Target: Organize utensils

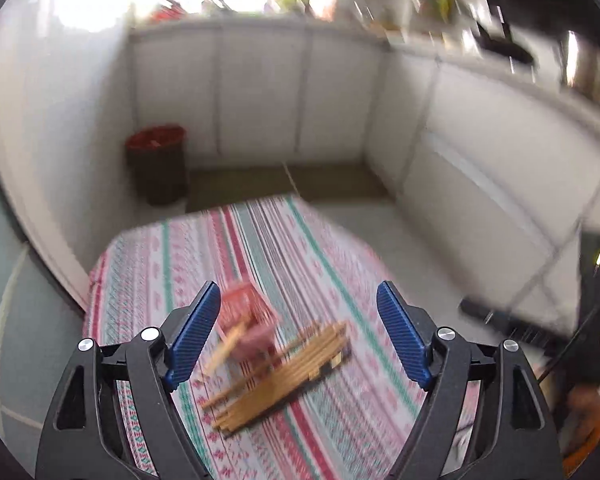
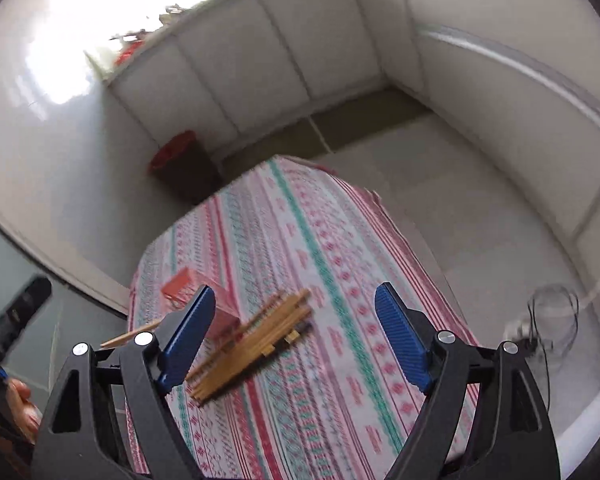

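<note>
This looks like a kitchen in a home. White cupboards (image 1: 260,92) run along the walls in a corner, with things set on the counter (image 1: 236,14) on top. A bin with a red bag (image 1: 158,160) stands on the floor. A small table has a striped cloth (image 2: 300,248).

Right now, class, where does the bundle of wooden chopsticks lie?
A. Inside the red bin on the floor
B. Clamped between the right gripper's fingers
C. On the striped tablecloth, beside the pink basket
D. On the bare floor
C: the wooden chopsticks lie loose on the striped tablecloth next to the pink basket, no fingers touching them.
</note>
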{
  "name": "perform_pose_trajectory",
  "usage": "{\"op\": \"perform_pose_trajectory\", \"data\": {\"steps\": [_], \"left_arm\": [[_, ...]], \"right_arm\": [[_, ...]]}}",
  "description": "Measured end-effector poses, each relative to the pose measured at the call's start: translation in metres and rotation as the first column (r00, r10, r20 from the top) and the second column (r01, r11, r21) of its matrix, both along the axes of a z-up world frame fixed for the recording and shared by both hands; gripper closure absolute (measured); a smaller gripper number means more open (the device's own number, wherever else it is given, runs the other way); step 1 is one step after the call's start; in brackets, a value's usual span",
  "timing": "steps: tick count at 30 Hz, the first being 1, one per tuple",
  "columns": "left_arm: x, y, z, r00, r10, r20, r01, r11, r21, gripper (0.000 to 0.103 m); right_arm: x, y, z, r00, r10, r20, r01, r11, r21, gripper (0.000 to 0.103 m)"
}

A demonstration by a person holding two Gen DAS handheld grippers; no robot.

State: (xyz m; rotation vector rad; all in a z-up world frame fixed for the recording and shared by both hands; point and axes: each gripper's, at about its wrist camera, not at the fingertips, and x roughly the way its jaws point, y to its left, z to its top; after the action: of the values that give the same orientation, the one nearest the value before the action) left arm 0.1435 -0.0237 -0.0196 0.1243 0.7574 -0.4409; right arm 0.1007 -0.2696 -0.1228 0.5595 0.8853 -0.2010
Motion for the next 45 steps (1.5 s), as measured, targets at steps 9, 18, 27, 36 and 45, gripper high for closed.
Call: {"op": "perform_pose_trajectory", "data": {"steps": [9,18,27,36,45], "left_arm": [[0.046,-0.087,-0.143,0.898,-0.147,-0.415,0.238,0.955,0.177,0.028],[0.081,-0.133,-0.227,0.798,-0.151,-0.584,0.382,0.876,0.295,0.067],[0.076,-0.167,-0.251,0.805,-0.165,-0.570,0.451,0.794,0.407,0.079],[0.051,-0.128,-0.255,0.830,-0.173,-0.530,0.408,0.836,0.367,0.096],[-0.048,-0.024,-0.175,0.909,-0.165,-0.382,0.268,0.934,0.234,0.097]], "right_arm": [[-0.026,-0.062,-0.025,0.988,-0.121,-0.094,0.132,0.985,0.115,0.023],[-0.023,-0.082,-0.042,0.983,-0.112,-0.147,0.148,0.954,0.261,0.023],[-0.022,-0.090,-0.052,0.976,-0.120,-0.183,0.172,0.937,0.303,0.023],[-0.012,-0.085,-0.069,0.966,-0.105,-0.235,0.169,0.946,0.277,0.023],[0.017,-0.029,-0.132,0.930,-0.028,-0.368,0.163,0.925,0.344,0.026]]}}
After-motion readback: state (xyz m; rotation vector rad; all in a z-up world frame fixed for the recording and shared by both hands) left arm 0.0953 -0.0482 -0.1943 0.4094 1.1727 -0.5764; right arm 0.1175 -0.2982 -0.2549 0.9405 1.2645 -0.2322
